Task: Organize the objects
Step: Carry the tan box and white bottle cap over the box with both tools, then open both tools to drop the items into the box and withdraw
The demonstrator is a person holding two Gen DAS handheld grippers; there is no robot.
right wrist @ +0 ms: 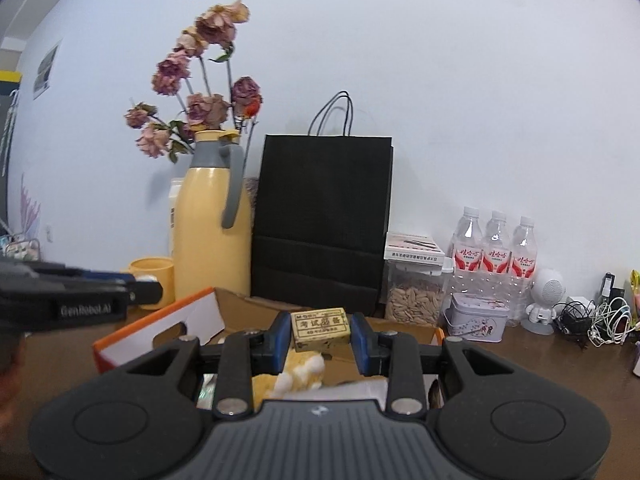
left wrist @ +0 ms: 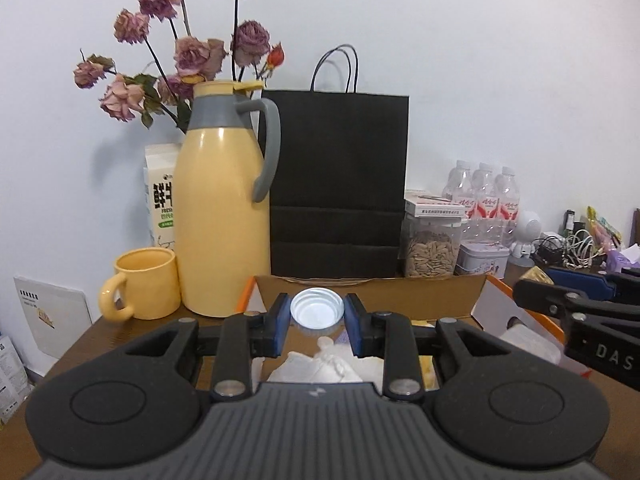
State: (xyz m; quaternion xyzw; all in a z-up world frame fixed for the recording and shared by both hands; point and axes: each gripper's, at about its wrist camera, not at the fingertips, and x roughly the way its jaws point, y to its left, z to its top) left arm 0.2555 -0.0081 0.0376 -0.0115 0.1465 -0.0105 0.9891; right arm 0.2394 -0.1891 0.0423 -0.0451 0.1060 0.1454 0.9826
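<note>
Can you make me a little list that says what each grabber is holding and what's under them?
left gripper: fingers shut on a white round lid
right gripper: fingers shut on a small yellow-brown box
underneath: open cardboard box with white stuff inside
behind: yellow jug, yellow mug, black paper bag

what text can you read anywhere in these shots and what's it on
"GenRobot.AI": side of the left gripper.
"DAS", cut off: side of the right gripper.
"考试必备": small box in the right gripper's fingers.
"FRES", cut off: milk carton.
Water bottles, book, lidded box: print too small to read.
</note>
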